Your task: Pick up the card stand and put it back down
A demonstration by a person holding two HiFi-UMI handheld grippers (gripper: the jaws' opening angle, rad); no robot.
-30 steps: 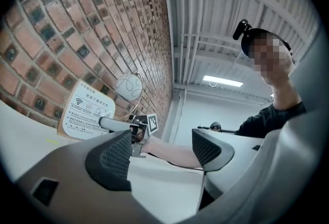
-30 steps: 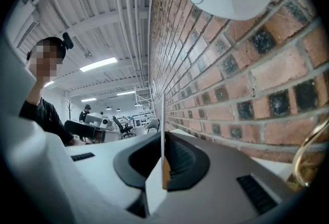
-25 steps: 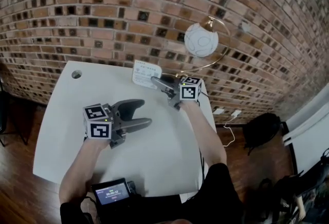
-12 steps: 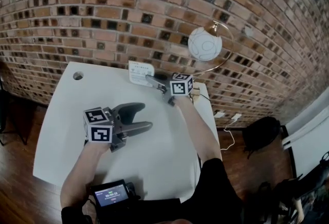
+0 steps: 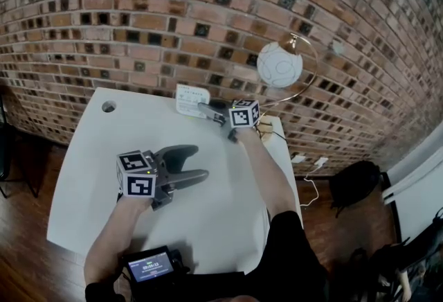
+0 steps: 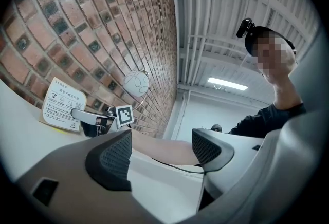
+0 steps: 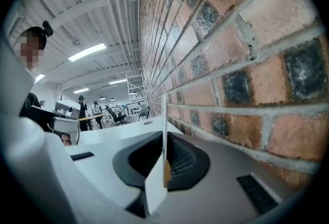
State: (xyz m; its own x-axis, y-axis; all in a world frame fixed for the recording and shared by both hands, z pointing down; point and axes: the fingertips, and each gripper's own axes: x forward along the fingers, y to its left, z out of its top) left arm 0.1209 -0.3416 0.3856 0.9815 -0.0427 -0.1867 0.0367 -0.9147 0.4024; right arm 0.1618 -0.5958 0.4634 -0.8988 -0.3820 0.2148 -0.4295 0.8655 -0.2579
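The card stand (image 5: pixel 192 100), a white printed card, stands near the table's far edge by the brick wall. My right gripper (image 5: pixel 204 109) reaches it from the right and is shut on it. In the right gripper view the card (image 7: pixel 163 141) stands edge-on between the dark pads, and the jaws have just been easing open slightly with the card between them. The left gripper view shows the card (image 6: pixel 61 110) low by the table top, though I cannot tell if it touches. My left gripper (image 5: pixel 201 162) hovers over mid-table, open and holding nothing (image 6: pixel 162 151).
The white table (image 5: pixel 83 169) has a round hole (image 5: pixel 109 107) at its far left corner. A globe lamp (image 5: pixel 279 65) on a brass arc stands at the far right. The brick wall (image 5: pixel 138 30) runs right behind the card. A small screen device (image 5: pixel 149 267) sits at the near edge.
My right gripper has carried the card stand slightly left and lower, closer to the wall and table. The left gripper has stayed in place.
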